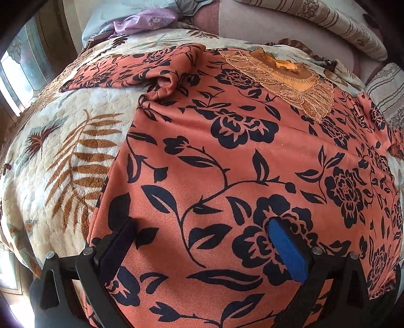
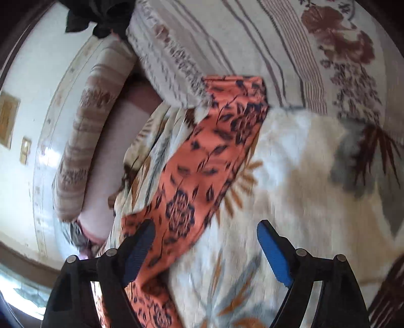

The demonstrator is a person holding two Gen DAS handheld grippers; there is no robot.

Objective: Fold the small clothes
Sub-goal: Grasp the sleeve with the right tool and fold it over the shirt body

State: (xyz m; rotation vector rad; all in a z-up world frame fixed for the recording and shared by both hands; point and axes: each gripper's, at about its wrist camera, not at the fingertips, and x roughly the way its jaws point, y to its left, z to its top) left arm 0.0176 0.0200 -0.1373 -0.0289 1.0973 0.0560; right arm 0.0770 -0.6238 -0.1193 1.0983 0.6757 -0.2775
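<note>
No containers in either view; everything lies on soft bedding.

Salmon-orange velvety garment with a navy flower-and-vine print [image 1: 227,156] spread flat across a cream plush blanket with brown fern leaves and grey patches [image 1: 63,151]. The nap looks short and matte. Neckline faces away from the camera and carries a tan lace yoke with scalloped, embroidered edges [image 1: 285,83]. Left sleeve [image 1: 131,70] stretched sideways, with a puckered fold where it joins the body. Left side seam runs straight down the blanket.

Left gripper [image 1: 199,242]: jaws spread wide, nothing between them, hanging above the lower body panel of the garment. Blue ribbed pad [image 1: 287,249] on one finger; the other finger is in shadow.

Right-wrist view is motion-blurred. Right gripper [image 2: 205,247]: jaws released and wide apart, grasping nothing. The garment's other sleeve [image 2: 202,176] runs as a long orange strip from near the left finger up to a striped, floral-printed pillow [image 2: 227,50]. Whether the finger touches the cloth, cannot tell. A second striped bolster-shaped pillow [image 2: 83,151] lies along a pale pink sheet [image 2: 111,164].

Crumpled lilac floral cloth [image 1: 144,22] at the far end of the bed.
</note>
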